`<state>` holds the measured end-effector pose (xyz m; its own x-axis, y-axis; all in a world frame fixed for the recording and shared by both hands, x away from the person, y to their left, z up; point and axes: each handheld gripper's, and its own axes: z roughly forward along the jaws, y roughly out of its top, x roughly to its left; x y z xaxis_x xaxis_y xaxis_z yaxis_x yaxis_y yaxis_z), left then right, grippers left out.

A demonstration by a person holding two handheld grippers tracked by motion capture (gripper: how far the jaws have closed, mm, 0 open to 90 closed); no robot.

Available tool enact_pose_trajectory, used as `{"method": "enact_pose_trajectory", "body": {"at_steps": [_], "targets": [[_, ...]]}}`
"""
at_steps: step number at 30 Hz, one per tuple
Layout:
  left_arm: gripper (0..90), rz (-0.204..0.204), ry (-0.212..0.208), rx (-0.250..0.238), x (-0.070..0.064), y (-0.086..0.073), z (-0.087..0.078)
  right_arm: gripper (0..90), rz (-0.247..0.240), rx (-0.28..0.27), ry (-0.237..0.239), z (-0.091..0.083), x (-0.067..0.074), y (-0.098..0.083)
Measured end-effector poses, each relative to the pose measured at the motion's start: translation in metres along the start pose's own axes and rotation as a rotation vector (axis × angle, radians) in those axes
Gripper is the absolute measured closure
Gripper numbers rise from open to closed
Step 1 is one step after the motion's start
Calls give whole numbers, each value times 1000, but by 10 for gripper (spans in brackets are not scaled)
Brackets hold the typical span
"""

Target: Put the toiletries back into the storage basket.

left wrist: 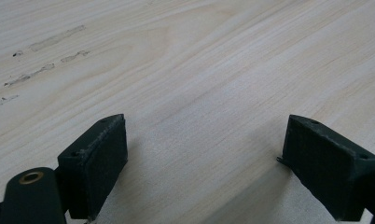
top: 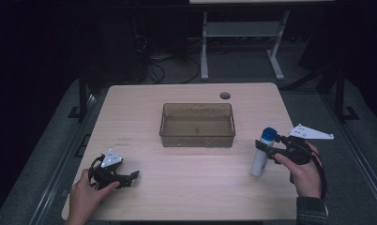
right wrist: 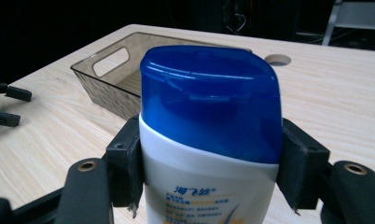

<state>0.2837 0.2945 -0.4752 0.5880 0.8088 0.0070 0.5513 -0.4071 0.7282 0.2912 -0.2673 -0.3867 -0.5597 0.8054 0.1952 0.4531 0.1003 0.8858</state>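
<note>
The right hand-held gripper (top: 265, 149) is clamped on a white bottle (top: 261, 157) with a blue cap (top: 268, 135); in the right gripper view its two black jaws press against the bottle's sides just below the cap (right wrist: 209, 98), one on each side, with the bottle (right wrist: 204, 186) standing between them. In the high view the bottle stands upright on the surface (top: 191, 187), toward the right side, its base down on the wood and the person's right hand (top: 305, 176) behind the gripper; the grey three-cornered plate sits above that hand. A brown see-through tray (top: 197, 138) lies near the middle of the surface, to the left of the bottle and a little farther from the person, apart from it; in the right gripper view the tray (right wrist: 106, 86) shows behind the bottle with a handle slot in its end wall; nothing can be seen inside it.

The left hand-held gripper (top: 132, 177) rests low at the near left part of the surface, held by the left hand (top: 86, 194); its jaws stand apart with nothing between them, and in the left gripper view bare wood (left wrist: 199, 93) lies between and ahead of them; it is well apart from the tray and the bottle. A round hole (top: 225, 95) sits near the far edge of the surface.
</note>
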Motion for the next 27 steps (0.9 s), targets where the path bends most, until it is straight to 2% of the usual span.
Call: {"method": "enact_pose_trajectory", "body": {"at_steps": [27], "targets": [[128, 1, -1, 3, 0, 0, 0, 350, -55, -85, 12, 8, 12, 39]]}}
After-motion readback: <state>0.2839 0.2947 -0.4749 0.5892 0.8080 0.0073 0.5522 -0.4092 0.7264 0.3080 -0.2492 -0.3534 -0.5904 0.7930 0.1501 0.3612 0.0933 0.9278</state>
